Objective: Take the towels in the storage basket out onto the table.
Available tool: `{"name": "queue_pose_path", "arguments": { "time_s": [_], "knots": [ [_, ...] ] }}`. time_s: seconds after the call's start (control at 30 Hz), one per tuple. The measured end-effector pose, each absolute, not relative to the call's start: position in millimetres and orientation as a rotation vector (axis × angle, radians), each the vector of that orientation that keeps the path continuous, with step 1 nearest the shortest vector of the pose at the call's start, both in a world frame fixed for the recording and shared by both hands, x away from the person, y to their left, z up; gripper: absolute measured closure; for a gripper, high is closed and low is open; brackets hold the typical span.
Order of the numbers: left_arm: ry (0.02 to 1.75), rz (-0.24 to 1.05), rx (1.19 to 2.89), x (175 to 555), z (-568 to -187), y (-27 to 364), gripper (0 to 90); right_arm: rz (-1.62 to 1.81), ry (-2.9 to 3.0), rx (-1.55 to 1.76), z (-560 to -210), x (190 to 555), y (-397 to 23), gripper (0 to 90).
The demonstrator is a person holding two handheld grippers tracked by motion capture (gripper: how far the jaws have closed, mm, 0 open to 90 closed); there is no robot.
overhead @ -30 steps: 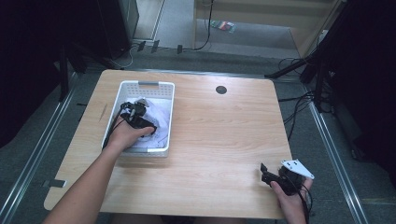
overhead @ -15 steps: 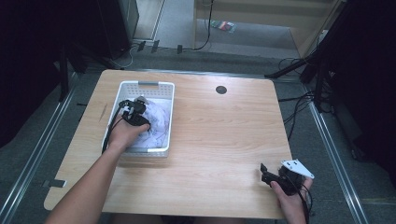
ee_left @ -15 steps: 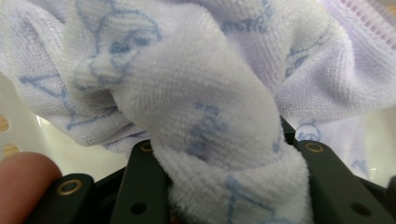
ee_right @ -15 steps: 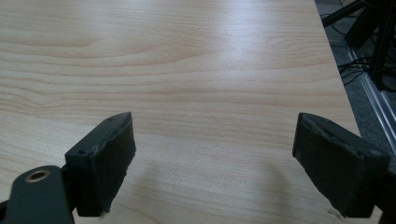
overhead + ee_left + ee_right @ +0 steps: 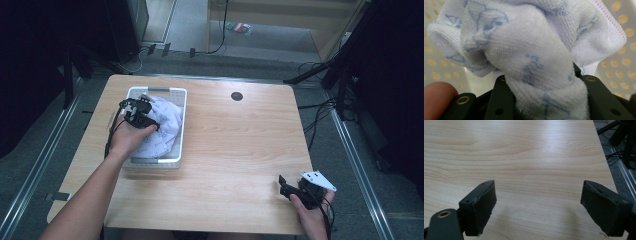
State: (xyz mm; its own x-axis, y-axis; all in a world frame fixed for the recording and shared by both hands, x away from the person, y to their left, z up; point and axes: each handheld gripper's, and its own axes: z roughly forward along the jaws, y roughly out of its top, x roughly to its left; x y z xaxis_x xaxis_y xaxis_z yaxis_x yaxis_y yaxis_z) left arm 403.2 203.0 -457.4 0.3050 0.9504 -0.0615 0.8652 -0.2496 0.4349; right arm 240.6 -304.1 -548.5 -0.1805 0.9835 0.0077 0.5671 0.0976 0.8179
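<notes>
The left gripper (image 5: 546,100) has its two black jaws clenched on one white towel (image 5: 534,50); the cloth is soft, looped terry with faint blue printed figures and a stitched hem, and it bunches into a thick twist between the jaws before ballooning out above them; a fingertip (image 5: 436,97) shows blurred beside the left jaw. From the high view the towel (image 5: 162,122) lies heaped in one white plastic basket (image 5: 182,95), rectangular with perforated walls, on the pale wood-grain table (image 5: 240,145). The right gripper (image 5: 539,212) stands released, its two matte, blocky jaws spread wide with bare, smooth tabletop between them and ahead of them.
</notes>
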Motion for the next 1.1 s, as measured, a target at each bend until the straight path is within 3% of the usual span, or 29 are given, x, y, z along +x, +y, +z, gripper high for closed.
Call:
{"name": "queue_pose_path", "arguments": {
  "time_s": [1.1],
  "knots": [
    [1.5, 0.45, 2.04, 387.5, -377.2, 217.7, 64.0, 0.952, 1.776, 1.514, -547.8, 238.2, -303.4, 12.9]
  ]
}}
